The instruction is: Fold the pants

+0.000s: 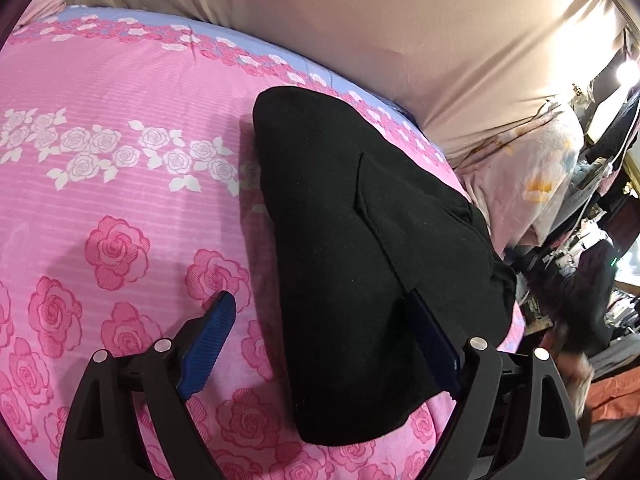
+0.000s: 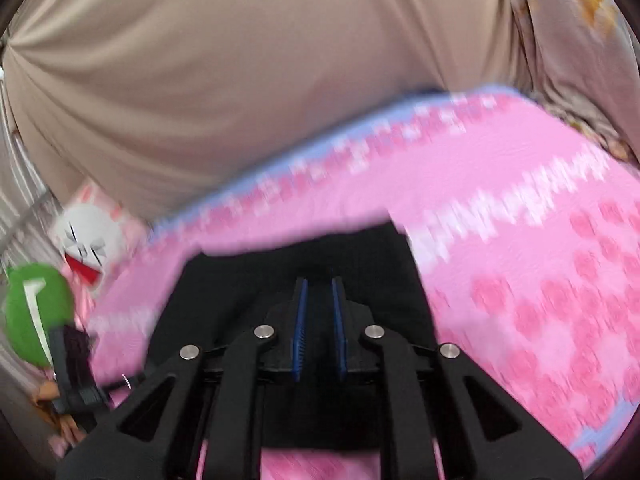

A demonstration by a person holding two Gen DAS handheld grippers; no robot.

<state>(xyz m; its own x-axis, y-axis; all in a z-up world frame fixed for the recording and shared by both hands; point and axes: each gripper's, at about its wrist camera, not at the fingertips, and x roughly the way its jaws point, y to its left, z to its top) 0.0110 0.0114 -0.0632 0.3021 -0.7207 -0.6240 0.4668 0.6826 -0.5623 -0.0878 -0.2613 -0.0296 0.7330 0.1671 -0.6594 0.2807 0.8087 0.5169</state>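
Note:
The black pants (image 1: 352, 248) lie folded into a compact bundle on the pink rose-print bedspread (image 1: 120, 160). My left gripper (image 1: 320, 304) is open, its blue pads wide apart; the left pad (image 1: 208, 344) is over the bedspread, the right pad (image 1: 432, 340) over the bundle's near edge. In the right wrist view, which is motion-blurred, the pants (image 2: 248, 280) lie under my right gripper (image 2: 320, 284). Its blue pads stand close together with a narrow gap; I cannot tell whether cloth is pinched between them.
A beige fabric wall (image 1: 360, 20) backs the bed. A pale floral blanket (image 1: 532, 172) lies at the bed's right end, with cluttered shelves (image 1: 592, 280) beyond. A white bunny pillow (image 2: 88, 244) and a green plush (image 2: 36, 316) sit at the left.

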